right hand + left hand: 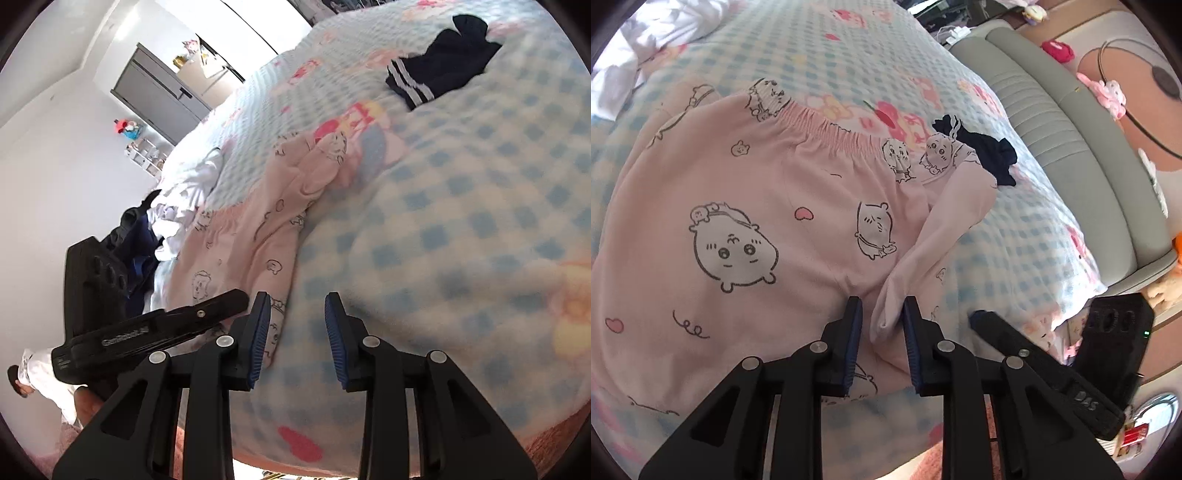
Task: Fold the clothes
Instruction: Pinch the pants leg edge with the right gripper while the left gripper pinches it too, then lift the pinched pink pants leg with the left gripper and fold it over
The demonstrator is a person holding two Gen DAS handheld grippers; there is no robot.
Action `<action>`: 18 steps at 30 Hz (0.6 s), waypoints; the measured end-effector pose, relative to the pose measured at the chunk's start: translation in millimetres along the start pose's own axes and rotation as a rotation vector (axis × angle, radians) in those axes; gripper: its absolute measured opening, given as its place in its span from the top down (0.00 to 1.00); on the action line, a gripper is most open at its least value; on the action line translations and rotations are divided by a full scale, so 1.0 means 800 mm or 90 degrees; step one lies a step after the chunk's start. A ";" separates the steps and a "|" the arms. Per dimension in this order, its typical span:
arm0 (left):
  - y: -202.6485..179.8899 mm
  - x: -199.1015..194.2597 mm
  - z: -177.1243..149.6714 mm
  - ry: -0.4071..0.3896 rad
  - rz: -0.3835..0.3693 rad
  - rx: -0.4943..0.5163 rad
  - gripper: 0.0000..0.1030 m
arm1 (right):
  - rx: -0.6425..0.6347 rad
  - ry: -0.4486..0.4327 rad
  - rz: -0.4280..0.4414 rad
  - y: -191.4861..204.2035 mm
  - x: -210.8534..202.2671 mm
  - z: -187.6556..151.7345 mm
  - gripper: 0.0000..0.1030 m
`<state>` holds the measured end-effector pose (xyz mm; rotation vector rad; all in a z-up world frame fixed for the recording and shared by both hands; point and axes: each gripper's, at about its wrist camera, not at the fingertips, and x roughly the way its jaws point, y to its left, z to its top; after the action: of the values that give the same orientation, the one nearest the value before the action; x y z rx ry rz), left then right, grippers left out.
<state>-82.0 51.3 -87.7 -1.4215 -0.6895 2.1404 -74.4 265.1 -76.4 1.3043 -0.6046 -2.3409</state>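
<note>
Closest to us, our left gripper [882,314] hangs over the pink pyjama shorts [750,221] with its jaws parted, a folded-over flap of the pink cloth poking up between them but not pinched, while our right gripper [297,314] hovers released over the bare checked blanket [461,229] just beside the shorts' edge. The shorts lie spread flat on that blanket, elastic waistband [827,129] away from us. Further back sits a dark navy garment [990,151], and beyond that rumpled white clothes [653,40].
</note>
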 end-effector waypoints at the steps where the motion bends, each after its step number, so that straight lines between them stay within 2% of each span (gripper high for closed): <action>1: 0.001 0.002 0.000 0.010 -0.025 -0.012 0.74 | 0.009 -0.007 -0.004 -0.006 -0.005 0.000 0.69; 2: 0.001 0.004 0.000 0.019 -0.047 -0.023 0.73 | 0.004 -0.005 -0.006 -0.003 -0.004 -0.001 0.69; 4: -0.009 0.007 0.001 0.015 -0.025 -0.007 0.75 | -0.006 -0.001 -0.010 0.004 0.000 -0.002 0.69; 6: -0.020 0.004 0.003 -0.007 0.008 0.019 0.93 | -0.016 0.002 -0.014 0.010 0.003 -0.004 0.67; 10: -0.032 -0.033 0.008 -0.075 -0.001 0.039 0.94 | -0.031 0.004 -0.017 0.023 0.004 -0.005 0.60; 13: -0.021 -0.079 0.006 -0.134 0.004 0.013 0.94 | -0.045 0.006 0.007 0.036 0.002 0.001 0.60; 18: 0.040 -0.132 -0.009 -0.188 0.046 -0.057 0.94 | -0.111 0.027 0.029 0.088 0.025 0.004 0.57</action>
<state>-42.1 -39.0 -37.4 -1.2007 -0.8626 2.4315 -77.9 196.5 -50.4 1.2448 -0.4034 -2.2667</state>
